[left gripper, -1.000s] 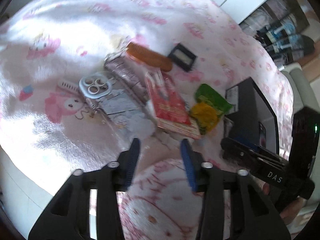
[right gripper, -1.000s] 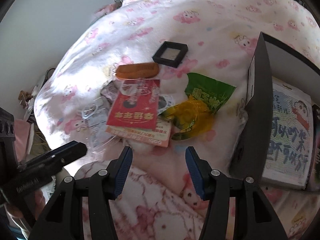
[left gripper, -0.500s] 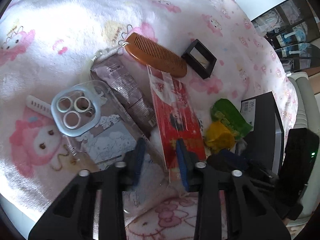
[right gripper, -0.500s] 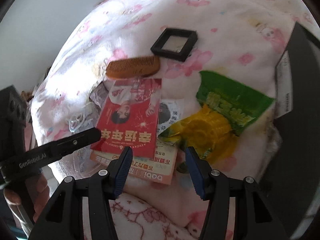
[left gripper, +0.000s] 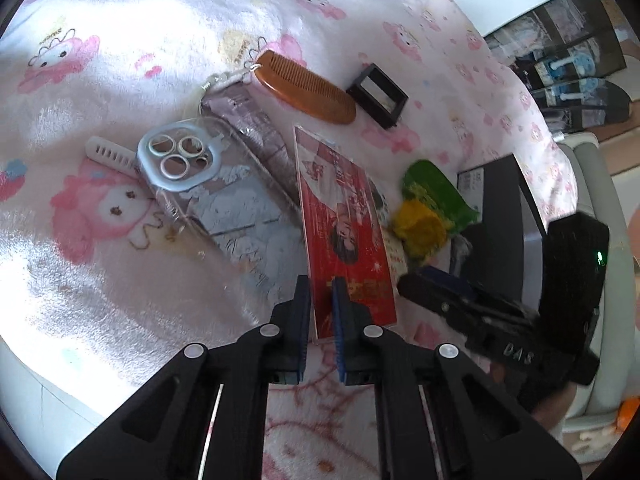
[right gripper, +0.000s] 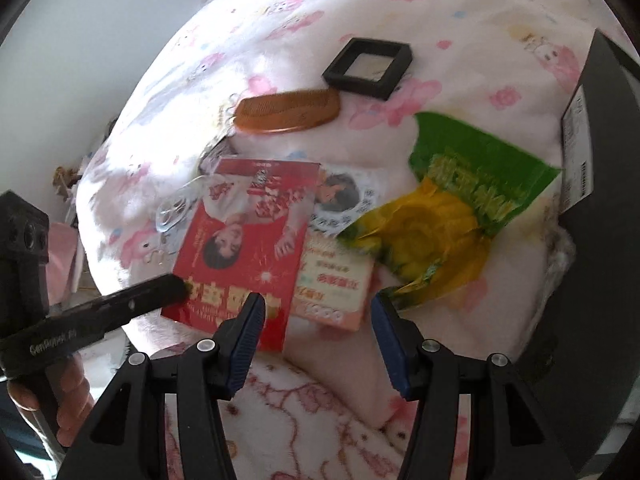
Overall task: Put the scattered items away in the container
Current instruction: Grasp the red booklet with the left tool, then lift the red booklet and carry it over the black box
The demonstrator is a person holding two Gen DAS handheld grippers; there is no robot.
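Red card (left gripper: 344, 228): flat on the pink cartoon-print blanket (left gripper: 120, 40), near edge caught between the pads of the left tool (left gripper: 320, 296). Left tool clenched on that near edge, red showing in the narrow gap between the blue pads. Seen from the right wrist, same card (right gripper: 244, 236) with the left tool's black finger (right gripper: 136, 300) lying across its lower left corner.

Right tool (right gripper: 318, 320): released, jaws well apart, nothing between the pads. Hovering over the near edge of a pink-and-white leaflet (right gripper: 336, 280) tucked under the red card's right side; contact cannot be told.

Other scattered items on the blanket:
- Green and yellow snack bag (right gripper: 448, 208), just right of the card, touching the leaflet.
- Wooden comb (left gripper: 306, 86), beyond the card.
- Small black frame box (left gripper: 376, 94), just right of the comb.
- Clear phone case (left gripper: 216, 192) with ring cut-outs, left of the card, resting on a purple-grey sachet (left gripper: 256, 132).
- White ribbed strip (left gripper: 110, 156), partly under the case.

Black container (right gripper: 600, 184): at far right, beside the snack bag, well apart from the left tool.
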